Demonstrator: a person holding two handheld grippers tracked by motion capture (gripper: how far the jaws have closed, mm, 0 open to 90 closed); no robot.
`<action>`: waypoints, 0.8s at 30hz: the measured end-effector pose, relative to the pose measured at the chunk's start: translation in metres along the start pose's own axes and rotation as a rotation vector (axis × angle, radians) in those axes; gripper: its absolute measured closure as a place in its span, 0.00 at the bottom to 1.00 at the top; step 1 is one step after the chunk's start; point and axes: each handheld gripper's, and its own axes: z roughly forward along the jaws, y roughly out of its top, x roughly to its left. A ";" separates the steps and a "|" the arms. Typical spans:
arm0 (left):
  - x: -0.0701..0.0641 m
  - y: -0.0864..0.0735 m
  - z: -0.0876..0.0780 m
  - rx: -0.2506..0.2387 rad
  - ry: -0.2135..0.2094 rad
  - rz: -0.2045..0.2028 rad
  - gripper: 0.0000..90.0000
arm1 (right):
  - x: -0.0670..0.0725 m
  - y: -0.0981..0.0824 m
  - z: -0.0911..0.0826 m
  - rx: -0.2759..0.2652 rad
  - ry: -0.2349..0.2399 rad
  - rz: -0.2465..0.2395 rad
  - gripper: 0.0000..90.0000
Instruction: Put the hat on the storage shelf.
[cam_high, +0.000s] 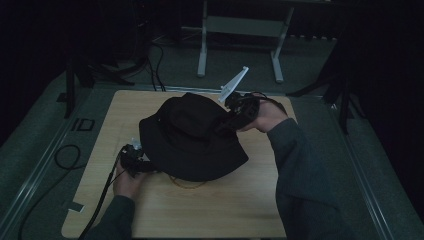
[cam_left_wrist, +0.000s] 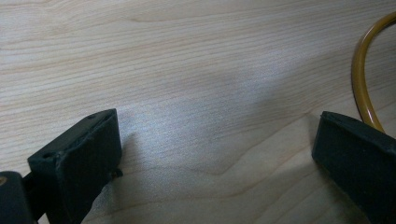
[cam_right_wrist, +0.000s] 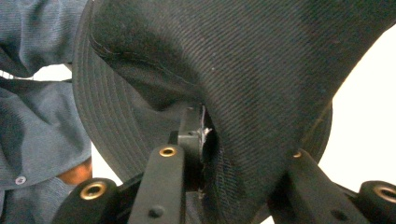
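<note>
Currently gripping a fold of the black bucket hat (cam_high: 192, 137) crown with the right gripper (cam_high: 235, 116); hat resting mid-table (cam_high: 210, 210), brim partly over the orange cord (cam_left_wrist: 362, 79). Left gripper (cam_left_wrist: 215, 154) spread wide, holding nothing, near the brim. Keep fabric seated deep between pads; lift slowly, avoid snagging cord.

In the high view we lose the jaws of the left gripper (cam_high: 134, 161) under the brim of the black hat (cam_high: 192, 137), and the right gripper (cam_high: 239, 114) has its tips buried in the crown fabric. In the left gripper view the amber cord (cam_left_wrist: 362, 79) is cut by the right edge. In the right gripper view we cannot tell whether the pads press the cloth.
</note>
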 end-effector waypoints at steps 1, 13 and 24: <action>0.000 0.000 0.000 -0.003 0.004 0.000 0.02 | 0.000 0.000 0.001 -0.001 0.000 0.000 0.79; 0.000 0.000 0.000 0.000 0.005 0.005 0.02 | -0.005 0.002 0.007 0.051 -0.021 0.092 0.45; 0.000 0.000 0.000 0.000 0.006 0.005 0.02 | -0.005 0.002 0.004 0.029 -0.100 0.134 0.17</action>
